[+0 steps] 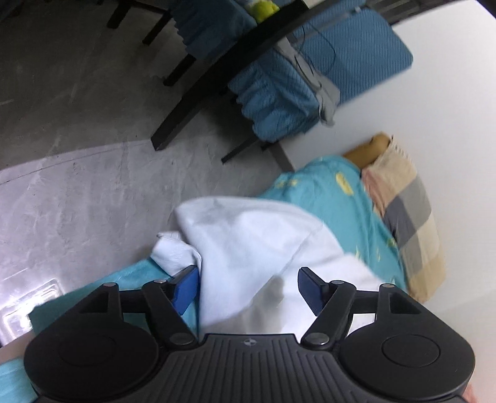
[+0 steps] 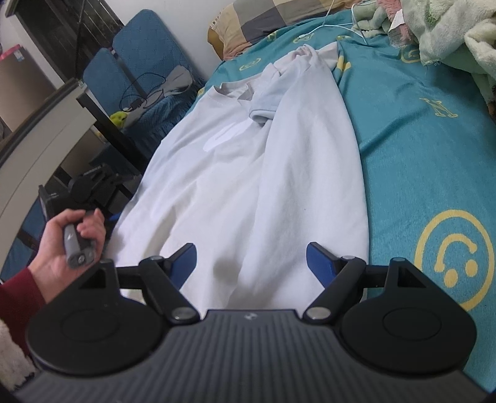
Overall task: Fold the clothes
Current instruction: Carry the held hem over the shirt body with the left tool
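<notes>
- A white T-shirt [image 2: 235, 173] lies spread on the bed [image 2: 418, 148], over a teal sheet printed with yellow smiley faces. Its collar points toward the checked pillow [image 2: 257, 21], its hem toward the person.
- The shirt's long axis runs straight away from the right gripper [image 2: 251, 263], which hovers over the hem end. The right side panel looks already turned in over the chest, with a sleeve [image 2: 263, 105] bunched near the collar.
- Right gripper jaws stand wide apart, with cloth showing between them and nothing pinched.
- The left gripper [image 1: 248, 290] sits at the shirt's left edge, next to the bed's side and the floor [image 1: 77, 155]. Its jaws are also spread wide; a raised fold of white cloth [image 1: 254, 241] lies between and ahead of them, but they are not closed on it.
- In the right wrist view the left hand [image 2: 66, 245] holds its gripper's handle just beside the shirt's left edge.
- Judgement: the left panel is the unfolded one, and the left gripper is nearer it. The next fold likely goes rightward, across the long axis.
</notes>
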